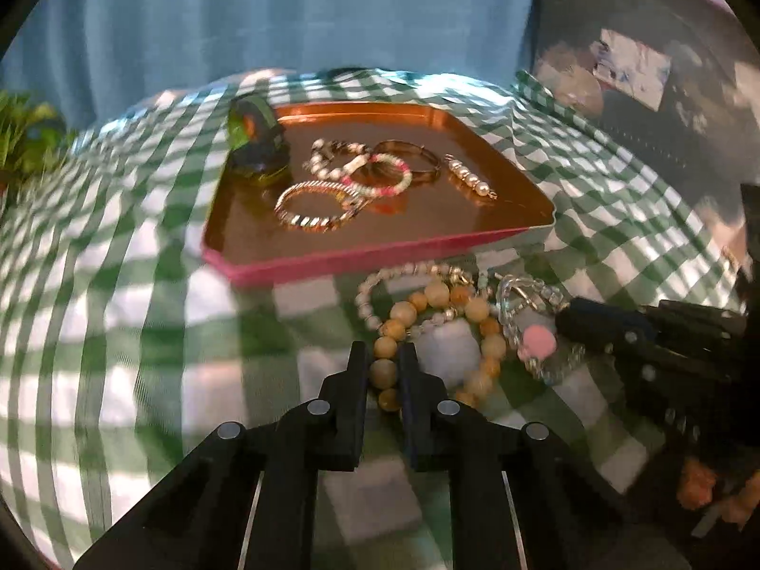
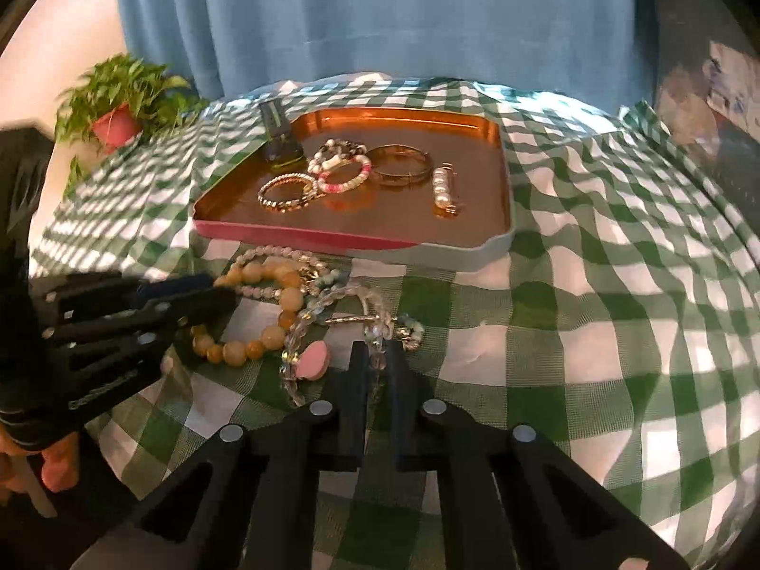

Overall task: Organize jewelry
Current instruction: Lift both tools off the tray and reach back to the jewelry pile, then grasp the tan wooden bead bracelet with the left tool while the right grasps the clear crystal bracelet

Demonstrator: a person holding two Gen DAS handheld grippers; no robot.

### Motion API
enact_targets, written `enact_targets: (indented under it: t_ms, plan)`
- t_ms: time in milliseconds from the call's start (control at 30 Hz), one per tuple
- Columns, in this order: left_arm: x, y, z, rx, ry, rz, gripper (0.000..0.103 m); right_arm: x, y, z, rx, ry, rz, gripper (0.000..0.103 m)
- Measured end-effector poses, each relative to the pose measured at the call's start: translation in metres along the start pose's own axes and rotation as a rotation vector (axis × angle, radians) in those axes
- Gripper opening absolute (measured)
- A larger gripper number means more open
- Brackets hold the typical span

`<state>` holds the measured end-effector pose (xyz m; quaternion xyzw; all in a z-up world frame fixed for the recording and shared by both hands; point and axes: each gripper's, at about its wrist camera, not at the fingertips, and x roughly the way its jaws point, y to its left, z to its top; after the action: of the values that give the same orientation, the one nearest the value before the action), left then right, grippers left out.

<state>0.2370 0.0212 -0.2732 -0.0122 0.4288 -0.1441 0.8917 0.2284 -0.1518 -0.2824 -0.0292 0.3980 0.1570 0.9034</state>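
Note:
A copper tray (image 1: pixel 266 237) (image 2: pixel 494 175) holds several bracelets, a pearl bar (image 1: pixel 470 176) (image 2: pixel 444 187) and a small green bottle (image 1: pixel 259 152) (image 2: pixel 280 142). A tangle of jewelry lies on the cloth in front of it. My left gripper (image 1: pixel 384 361) is shut on the yellow bead bracelet (image 1: pixel 437 294) (image 2: pixel 266 337). My right gripper (image 2: pixel 375 356) is shut on the clear crystal bracelet (image 2: pixel 327 304) (image 1: pixel 522 294), next to a pink disc charm (image 2: pixel 311 356) (image 1: pixel 536 339). Each gripper shows in the other's view, the left one (image 2: pixel 209 294) and the right one (image 1: pixel 570 318).
A green and white checked cloth (image 2: pixel 617 332) (image 1: pixel 118 332) covers the table. A potted plant (image 2: pixel 118 109) stands at the far left. A blue curtain (image 2: pixel 380 14) hangs behind. A white bead bracelet (image 1: pixel 380 285) lies in the tangle.

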Motion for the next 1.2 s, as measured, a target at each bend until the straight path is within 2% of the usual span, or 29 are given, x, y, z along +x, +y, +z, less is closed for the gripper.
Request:
enact_targets:
  t_ms: [100,233,333,400,433,467,500,533,567,600,833,900,1000,1033,1067,1100,1133,1200]
  plan:
    - [-0.021,0.009,-0.012,-0.029,-0.025,0.002,0.013,-0.012,-0.007,-0.003,0.018,-0.021,0.012,0.006]
    - [-0.039,0.018,-0.018,-0.054,-0.072,0.005,0.013,-0.04,-0.015,-0.01,0.062,-0.096,0.047,0.006]
    - [-0.032,0.02,-0.022,-0.042,-0.023,-0.007,0.013,-0.043,-0.013,-0.012,0.043,-0.088,0.043,0.006]
    - [-0.024,0.019,-0.024,-0.058,0.024,0.019,0.016,-0.034,-0.012,-0.015,0.034,-0.05,0.042,0.006]
    - [-0.023,0.018,-0.024,-0.064,0.035,0.007,0.017,-0.028,-0.012,-0.016,0.035,-0.029,0.043,0.006]
    - [-0.022,0.015,-0.024,-0.062,0.043,-0.022,0.023,-0.026,-0.014,-0.017,0.038,-0.017,0.036,0.007]
    - [-0.021,0.012,-0.025,-0.05,0.038,-0.031,0.036,-0.023,-0.014,-0.017,0.042,-0.008,0.031,0.012]
    - [-0.021,0.008,-0.025,-0.035,0.036,-0.028,0.045,-0.019,-0.015,-0.017,0.049,0.006,0.027,0.015]
    - [-0.02,0.004,-0.024,-0.016,0.033,-0.014,0.062,-0.017,-0.015,-0.018,0.053,0.012,0.021,0.018]
    - [-0.02,-0.002,-0.024,0.005,0.026,0.002,0.068,-0.017,-0.015,-0.018,0.056,0.011,0.026,0.021]
    - [-0.012,-0.013,-0.022,0.03,0.03,-0.001,0.068,-0.028,-0.004,-0.013,0.032,-0.056,0.092,0.029]
    - [-0.011,-0.015,-0.022,0.042,0.027,0.009,0.069,-0.026,0.006,-0.014,-0.012,-0.045,0.094,0.029]
    - [-0.008,-0.02,-0.023,0.083,0.02,0.05,0.068,-0.014,0.018,-0.018,-0.075,0.02,0.075,0.03]
    - [-0.007,-0.021,-0.023,0.097,0.021,0.069,0.066,-0.013,0.023,-0.02,-0.106,0.011,0.054,0.03]
    - [-0.007,-0.022,-0.022,0.102,0.021,0.065,0.055,-0.012,0.027,-0.02,-0.129,0.018,0.037,0.029]
    - [-0.008,-0.022,-0.021,0.099,0.018,0.067,0.032,-0.012,0.029,-0.02,-0.141,0.016,0.024,0.025]
    - [-0.009,-0.021,-0.02,0.092,0.018,0.062,0.024,-0.012,0.03,-0.02,-0.15,0.008,0.001,0.016]
    - [-0.01,-0.017,-0.019,0.076,0.021,0.047,0.024,-0.012,0.028,-0.018,-0.134,0.008,0.015,0.011]
